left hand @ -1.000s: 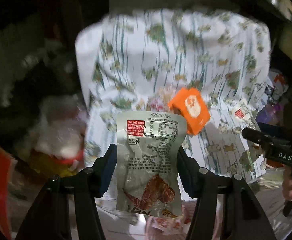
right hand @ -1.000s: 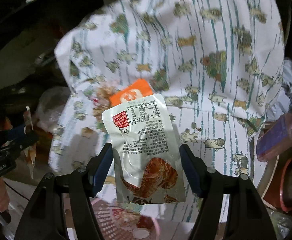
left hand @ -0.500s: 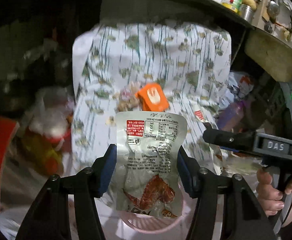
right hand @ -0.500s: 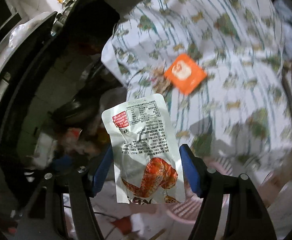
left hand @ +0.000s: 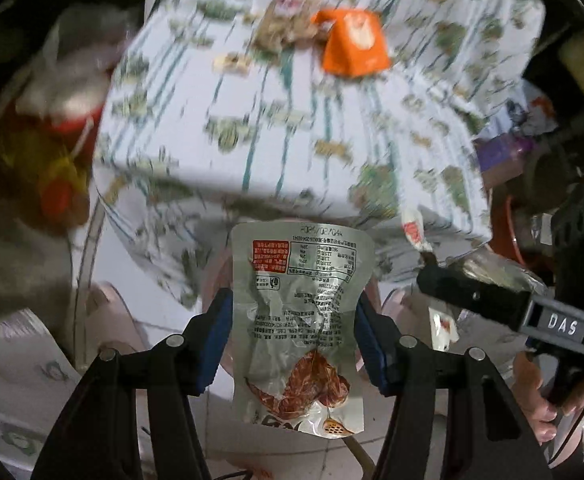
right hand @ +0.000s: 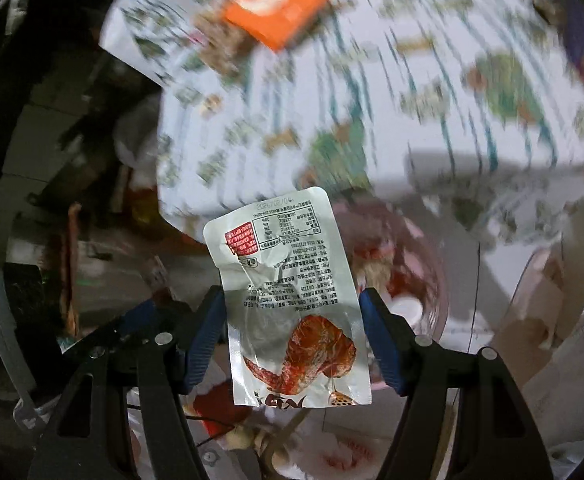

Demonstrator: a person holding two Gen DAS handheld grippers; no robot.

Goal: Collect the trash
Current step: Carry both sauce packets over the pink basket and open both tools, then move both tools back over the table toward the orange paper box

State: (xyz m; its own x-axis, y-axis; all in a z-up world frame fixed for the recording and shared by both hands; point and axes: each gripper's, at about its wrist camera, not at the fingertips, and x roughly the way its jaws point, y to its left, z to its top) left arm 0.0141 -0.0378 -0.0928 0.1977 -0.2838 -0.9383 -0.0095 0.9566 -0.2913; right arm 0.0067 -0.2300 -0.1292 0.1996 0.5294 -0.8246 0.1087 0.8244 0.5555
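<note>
Left gripper (left hand: 293,340) clamped around silver snack pouch (left hand: 299,320)

Left gripper (left hand: 293,336): black plastic arms, blue pads on the fingers (left hand: 216,340), silver round screws at the pivots. Right gripper (right hand: 293,334): same build, black linkage, blue pads, silver screws on each arm. In the left wrist view the other unit sits at 3 o'clock: black bar body, white "DAS" lettering, small green light above it, thin black cable trailing down by the hand (left hand: 539,396) at 4 o'clock.
</note>
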